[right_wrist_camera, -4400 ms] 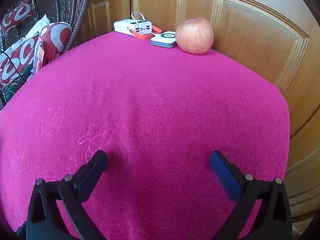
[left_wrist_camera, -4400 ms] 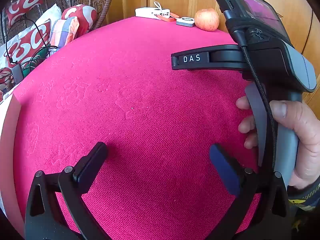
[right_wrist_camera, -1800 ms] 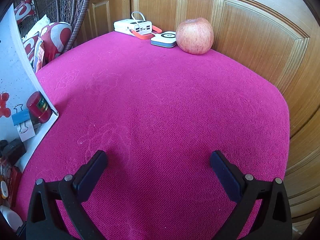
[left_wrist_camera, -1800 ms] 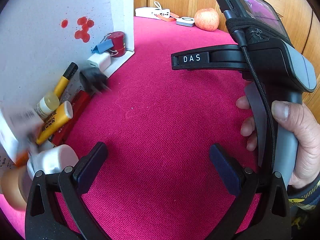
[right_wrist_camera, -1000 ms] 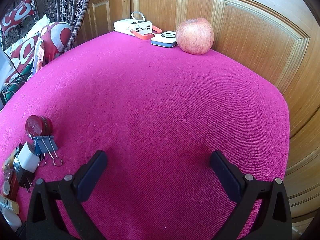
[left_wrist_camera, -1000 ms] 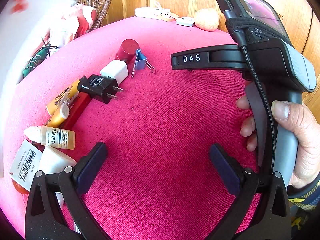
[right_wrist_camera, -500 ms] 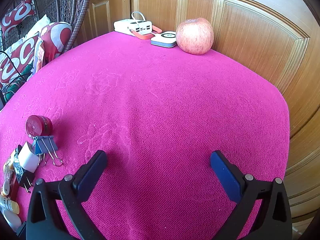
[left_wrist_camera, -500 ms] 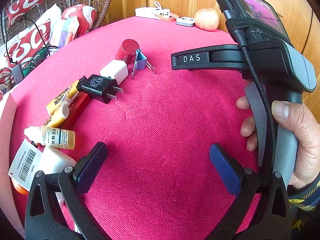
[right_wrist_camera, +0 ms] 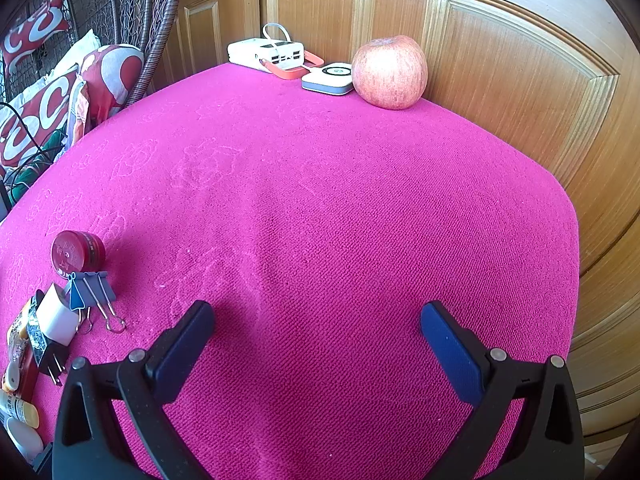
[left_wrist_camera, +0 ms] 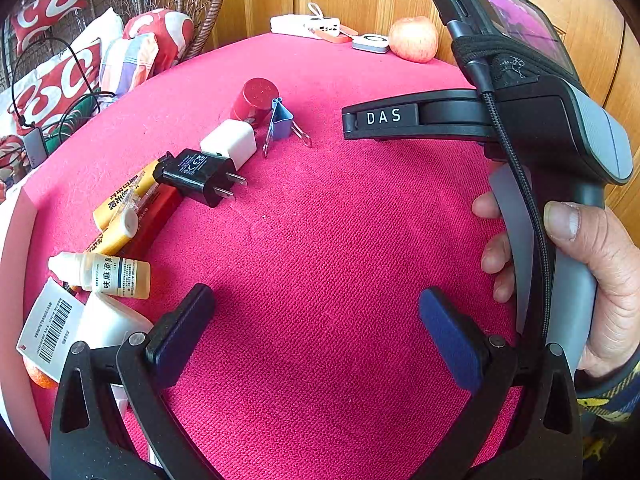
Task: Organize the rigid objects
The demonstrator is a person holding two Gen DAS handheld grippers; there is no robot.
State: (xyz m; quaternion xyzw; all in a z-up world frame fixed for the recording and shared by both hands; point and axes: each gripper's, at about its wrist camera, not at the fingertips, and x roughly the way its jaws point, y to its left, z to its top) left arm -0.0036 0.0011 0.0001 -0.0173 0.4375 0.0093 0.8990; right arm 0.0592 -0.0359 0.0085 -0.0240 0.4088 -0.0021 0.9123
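Along the left edge of your pink-covered desk lies a loose row of small things: a red round tin farthest, then a blue binder clip, a white charger cube, a black plug adapter, yellow tubes and a small dropper bottle nearest. Your left hand-held gripper hovers just right of the bottle, fingers wide apart and empty. Your right hand-held gripper, gripped by your right hand, is equally spread over bare cloth, with an apple at the far edge.
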